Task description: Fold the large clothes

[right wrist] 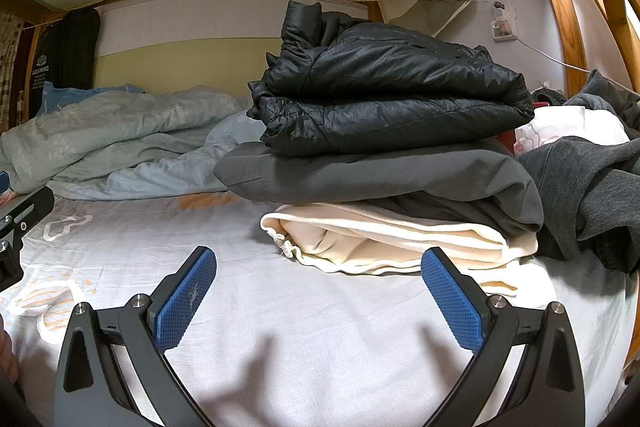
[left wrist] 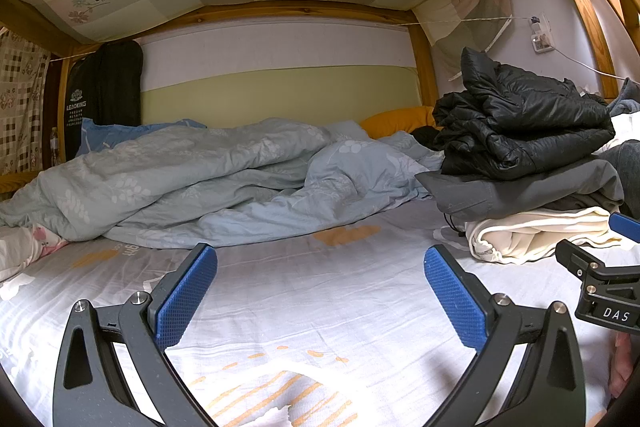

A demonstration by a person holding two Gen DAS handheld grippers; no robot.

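Observation:
A stack of folded clothes rests on the bed: a black puffer jacket [right wrist: 384, 91] on top, a dark grey garment [right wrist: 380, 175] under it, a cream garment [right wrist: 392, 239] at the bottom. The same stack shows at the right of the left wrist view, with the black puffer jacket [left wrist: 528, 123] uppermost. A loose dark grey sweater [right wrist: 592, 187] is heaped right of the stack. My right gripper [right wrist: 318, 291] is open above the sheet just in front of the cream garment, holding nothing. My left gripper [left wrist: 320, 291] is open over bare sheet, left of the stack.
A rumpled pale blue duvet [left wrist: 200, 179] lies across the back of the white patterned sheet [left wrist: 320, 307]. Wooden bunk posts [right wrist: 560, 7] rise at the right, with a wall socket and cable [right wrist: 504, 27]. A black bag [left wrist: 104, 95] hangs at the back left. An orange pillow [left wrist: 400, 119] sits behind.

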